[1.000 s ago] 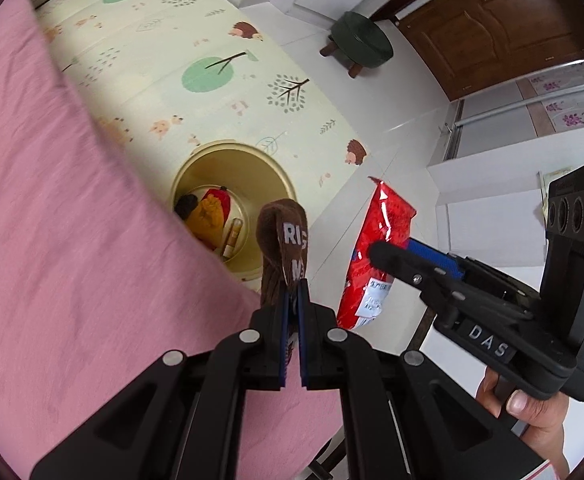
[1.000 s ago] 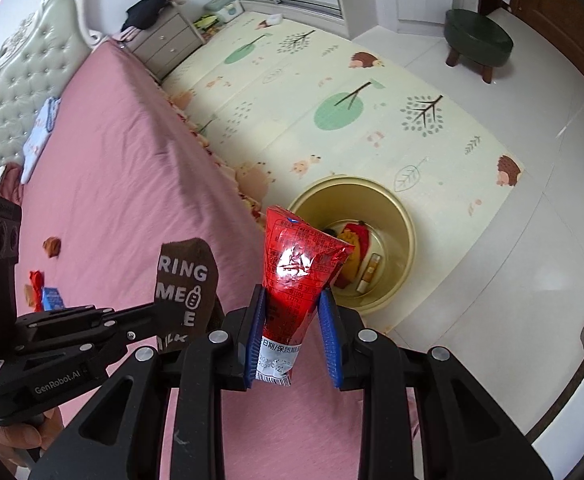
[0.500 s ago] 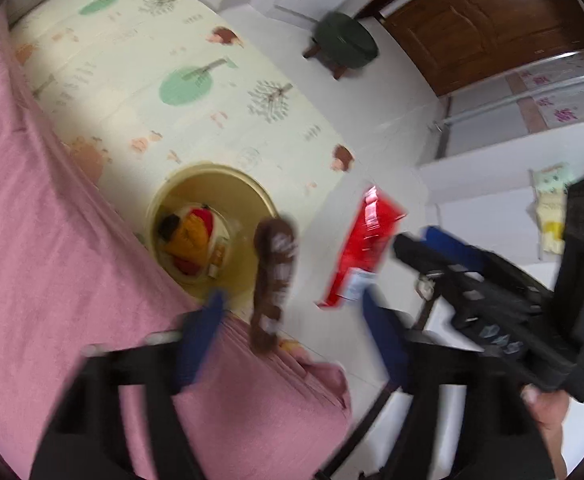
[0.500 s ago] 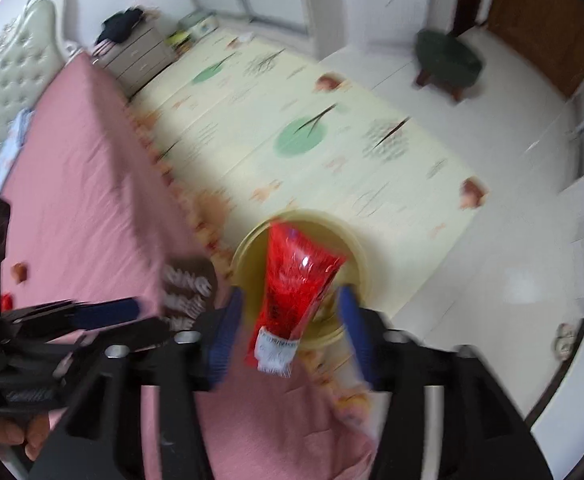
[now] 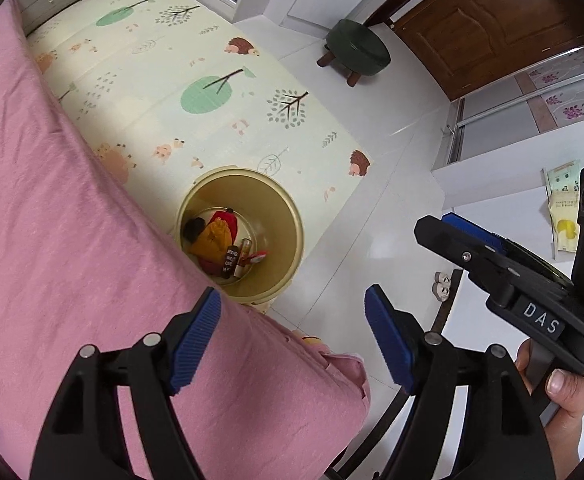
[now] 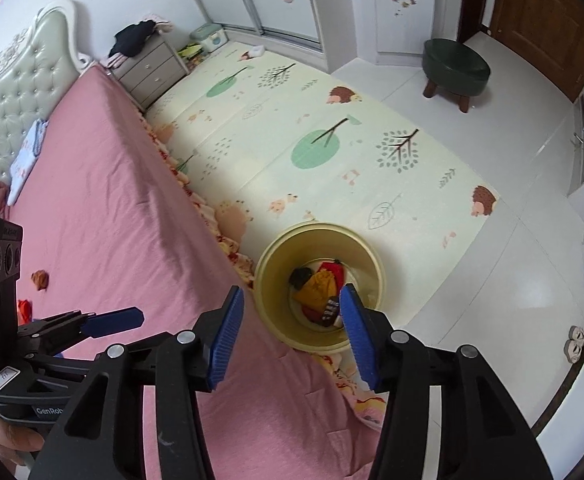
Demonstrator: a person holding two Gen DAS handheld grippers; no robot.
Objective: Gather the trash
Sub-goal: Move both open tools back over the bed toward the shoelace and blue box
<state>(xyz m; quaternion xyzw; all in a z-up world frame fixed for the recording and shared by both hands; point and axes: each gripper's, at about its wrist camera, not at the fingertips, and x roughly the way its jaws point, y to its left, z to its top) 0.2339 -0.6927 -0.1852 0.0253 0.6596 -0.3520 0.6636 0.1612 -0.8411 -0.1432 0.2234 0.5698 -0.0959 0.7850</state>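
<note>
A yellow bin [image 5: 287,216] [image 6: 279,256] stands on the floor by the bed's foot corner. Inside lie a brown wrapper with white letters [image 5: 231,261] [image 6: 330,307], a red packet [image 5: 256,257], an orange-yellow bag [image 5: 211,236] [image 6: 316,286] and other wrappers. My left gripper [image 5: 292,340] is open and empty above the bed corner. My right gripper [image 6: 289,332] is open and empty, just above the bin. Each gripper shows in the other's view, the right one [image 5: 472,240] and the left one [image 6: 111,320].
The pink bed [image 5: 51,220] [image 6: 103,184] fills the left. Small orange and red scraps [image 6: 39,279] lie on it near the left gripper. A patterned play mat [image 6: 312,132], a green stool [image 5: 358,48] [image 6: 454,64] and a brown door [image 5: 492,20] lie beyond.
Both grippers opened. The brown wrapper left the left gripper and the red packet left the right one; both fell and now lie in the bin.
</note>
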